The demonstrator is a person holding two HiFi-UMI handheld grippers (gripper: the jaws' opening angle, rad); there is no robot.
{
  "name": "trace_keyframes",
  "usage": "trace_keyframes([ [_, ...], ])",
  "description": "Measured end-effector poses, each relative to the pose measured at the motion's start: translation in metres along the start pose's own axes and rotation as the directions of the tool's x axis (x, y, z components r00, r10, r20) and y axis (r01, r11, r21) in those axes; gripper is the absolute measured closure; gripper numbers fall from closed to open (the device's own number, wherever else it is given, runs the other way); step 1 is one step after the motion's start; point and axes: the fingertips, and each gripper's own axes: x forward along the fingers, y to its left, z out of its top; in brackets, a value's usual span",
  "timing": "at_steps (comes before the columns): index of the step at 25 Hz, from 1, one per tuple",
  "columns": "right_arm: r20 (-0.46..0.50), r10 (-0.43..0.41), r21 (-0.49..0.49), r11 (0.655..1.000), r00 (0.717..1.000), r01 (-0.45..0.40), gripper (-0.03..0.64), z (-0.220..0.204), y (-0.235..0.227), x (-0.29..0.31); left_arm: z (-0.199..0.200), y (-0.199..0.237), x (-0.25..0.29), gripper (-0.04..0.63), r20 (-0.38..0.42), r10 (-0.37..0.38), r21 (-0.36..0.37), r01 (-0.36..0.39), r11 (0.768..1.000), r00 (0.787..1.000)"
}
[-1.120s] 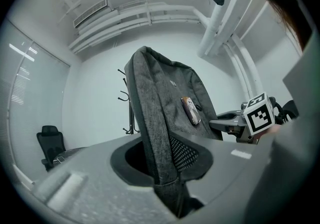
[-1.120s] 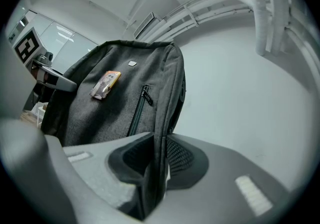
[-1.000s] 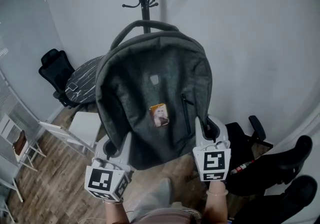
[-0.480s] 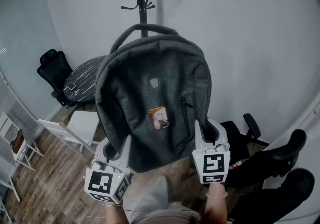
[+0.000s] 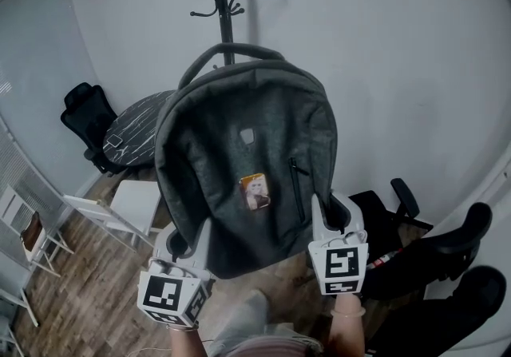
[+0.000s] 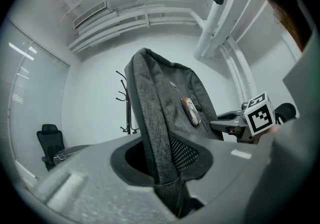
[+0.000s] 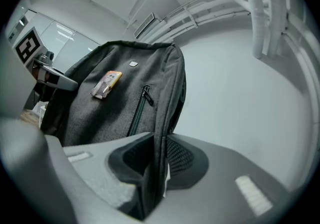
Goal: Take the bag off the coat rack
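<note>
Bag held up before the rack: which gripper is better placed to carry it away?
Neither over the other: left gripper and right gripper each have jaws shut on a lower side edge of the bag.

Both grippers are pale grey plastic. The left gripper (image 5: 188,229) carries a marker cube (image 5: 170,293) faced with black-and-white squares, and the right gripper (image 5: 334,212) has a matching cube (image 5: 344,261). Up close, the jaws are broad, smooth grey shells, each with a dark scooped hollow and a black mesh pad (image 6: 182,154). Small pale strips (image 7: 252,194) mark their outer faces.
</note>
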Motion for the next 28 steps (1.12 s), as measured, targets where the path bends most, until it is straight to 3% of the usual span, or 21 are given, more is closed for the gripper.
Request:
trace_keyframes([
  [10, -0.013, -0.046, -0.009, 0.999, 0.999, 0.046, 0.549, -0.008, -0.006, 0.022, -0.013, 0.012, 0.031, 0.506, 0.013, -0.056, -0.003, 0.056, 0.998, 0.998],
  [19, -0.044, -0.072, -0.023, 0.997, 0.996, 0.071, 0.549, -0.002, -0.017, 0.084, -0.009, 0.046, 0.093, 0.506, 0.005, -0.101, -0.016, 0.101, 0.995, 0.995],
  [28, -0.056, -0.116, -0.012, 0.993, 0.992, 0.116, 0.549, -0.002, -0.015, 0.119, -0.009, 0.075, 0.132, 0.508, 0.022, -0.157, 0.015, 0.157, 0.988, 0.987],
])
